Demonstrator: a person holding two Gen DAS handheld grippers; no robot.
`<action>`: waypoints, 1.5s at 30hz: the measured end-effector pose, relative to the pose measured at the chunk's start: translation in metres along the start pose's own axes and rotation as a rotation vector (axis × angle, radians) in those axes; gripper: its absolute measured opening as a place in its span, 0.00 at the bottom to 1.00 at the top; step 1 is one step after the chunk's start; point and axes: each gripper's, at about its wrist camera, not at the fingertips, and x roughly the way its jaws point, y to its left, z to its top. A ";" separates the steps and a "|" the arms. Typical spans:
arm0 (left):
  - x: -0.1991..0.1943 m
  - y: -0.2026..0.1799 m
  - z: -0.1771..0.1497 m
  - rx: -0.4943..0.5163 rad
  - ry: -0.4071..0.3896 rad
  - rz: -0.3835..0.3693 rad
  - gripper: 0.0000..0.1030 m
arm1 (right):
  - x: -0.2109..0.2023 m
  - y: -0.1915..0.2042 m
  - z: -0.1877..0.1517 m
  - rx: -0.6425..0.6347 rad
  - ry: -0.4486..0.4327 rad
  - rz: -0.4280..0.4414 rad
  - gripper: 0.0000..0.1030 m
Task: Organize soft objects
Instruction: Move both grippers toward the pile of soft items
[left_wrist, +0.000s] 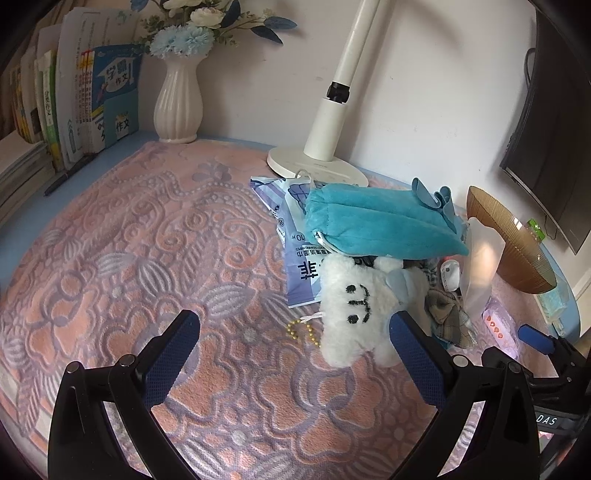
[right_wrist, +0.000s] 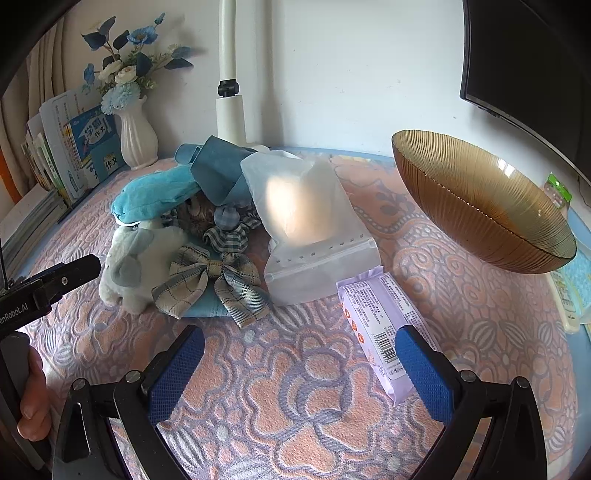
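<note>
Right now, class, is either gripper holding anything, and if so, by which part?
Nothing is held. The left gripper stands open, its fingers apart beside the fluffy white plush toy; the right gripper is open above the patterned pink cloth.

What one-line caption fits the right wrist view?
Open right gripper over patterned cloth, purple packet by its right finger, plaid bow ahead.

Teal pouch (left_wrist: 380, 221), white plush (left_wrist: 354, 310), plaid bow (right_wrist: 212, 282), amber ribbed bowl (right_wrist: 480, 206), lilac packet (right_wrist: 384, 325).
</note>
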 end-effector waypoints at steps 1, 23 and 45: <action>0.000 0.001 0.000 -0.006 -0.001 -0.002 0.99 | 0.000 0.000 0.000 0.002 -0.003 -0.001 1.00; 0.001 -0.006 -0.001 0.026 0.004 0.026 0.99 | -0.007 0.004 -0.001 -0.011 -0.033 -0.004 1.00; 0.003 -0.009 -0.001 0.044 0.018 0.023 0.99 | -0.009 0.007 -0.003 -0.014 -0.035 -0.013 1.00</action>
